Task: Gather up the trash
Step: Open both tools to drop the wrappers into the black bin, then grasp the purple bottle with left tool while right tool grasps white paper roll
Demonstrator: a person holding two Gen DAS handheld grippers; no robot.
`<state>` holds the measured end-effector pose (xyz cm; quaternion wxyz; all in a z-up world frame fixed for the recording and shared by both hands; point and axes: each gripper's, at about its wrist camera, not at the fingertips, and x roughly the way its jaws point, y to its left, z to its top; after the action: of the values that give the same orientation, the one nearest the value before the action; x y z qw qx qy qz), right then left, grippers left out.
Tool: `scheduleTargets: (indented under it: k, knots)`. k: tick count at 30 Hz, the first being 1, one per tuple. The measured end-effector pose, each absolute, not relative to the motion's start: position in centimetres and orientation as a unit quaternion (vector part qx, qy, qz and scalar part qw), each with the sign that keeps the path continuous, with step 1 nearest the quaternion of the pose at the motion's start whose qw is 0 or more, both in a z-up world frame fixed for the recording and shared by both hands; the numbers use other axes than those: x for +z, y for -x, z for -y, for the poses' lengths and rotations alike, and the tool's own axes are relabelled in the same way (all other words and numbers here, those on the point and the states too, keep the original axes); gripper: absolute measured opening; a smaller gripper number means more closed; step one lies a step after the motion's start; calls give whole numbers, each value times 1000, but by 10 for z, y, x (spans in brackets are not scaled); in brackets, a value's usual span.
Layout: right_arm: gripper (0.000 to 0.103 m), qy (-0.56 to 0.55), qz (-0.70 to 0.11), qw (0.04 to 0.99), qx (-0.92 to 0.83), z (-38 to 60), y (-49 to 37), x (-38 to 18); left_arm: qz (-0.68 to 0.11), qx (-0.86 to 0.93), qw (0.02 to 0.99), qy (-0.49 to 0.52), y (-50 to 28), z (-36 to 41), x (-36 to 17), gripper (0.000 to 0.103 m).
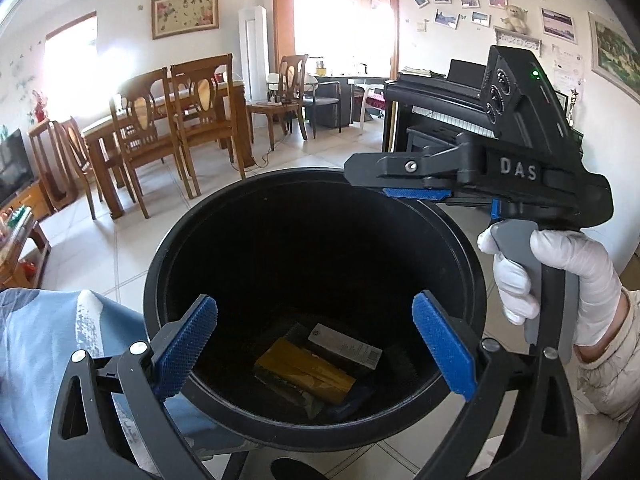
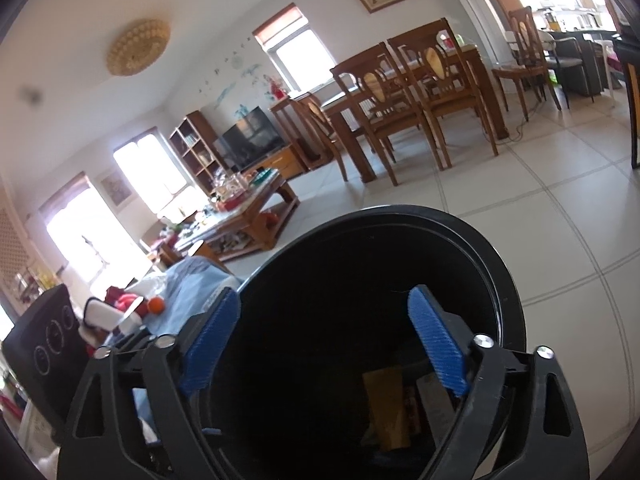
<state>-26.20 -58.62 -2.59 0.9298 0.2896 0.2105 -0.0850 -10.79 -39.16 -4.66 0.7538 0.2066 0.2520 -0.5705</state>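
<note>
A black round trash bin (image 1: 156,280) (image 2: 400,214) stands on the tiled floor below both grippers. At its bottom lie a yellow packet (image 1: 304,372) (image 2: 386,404), a dark box with a white label (image 1: 344,346) and some dark wrappers. My left gripper (image 1: 314,304) hangs over the bin's near rim, open, with nothing between its blue pads (image 1: 188,344). My right gripper (image 2: 324,296) is open too and empty above the bin's mouth. In the left wrist view the right gripper (image 1: 384,184) reaches over the far right rim, held by a white-gloved hand (image 1: 560,280).
A blue and white cloth (image 1: 40,340) lies just left of the bin. Wooden dining chairs and a table (image 1: 160,120) stand behind it, and a dark piano (image 1: 432,120) at the right. A cluttered coffee table (image 2: 240,216) is further left.
</note>
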Motion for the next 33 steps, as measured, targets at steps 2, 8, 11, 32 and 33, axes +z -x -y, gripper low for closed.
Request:
scheduleTargets:
  k: [2,8,11,32,33]
  knots:
    - [93,-291,-212,929,-82,584,261,-25,-252,-571,754,-203,106,391,-46,98]
    - [98,-289,-220,928,-83,579,257,-21,-249,-572,756,-196,108,384,-46,98]
    - [98,-292,-236,922,-90,577,253,-21,-246,-574,756,-196,109,380,-46,98]
    - [98,-205,-300,928,-88,489,181,19,-216,-521,813,-142,87,272,-12,98]
    - [98,-196,-302,929,-82,479,172,21,-220,-510,820,-135,81,260,-11,98]
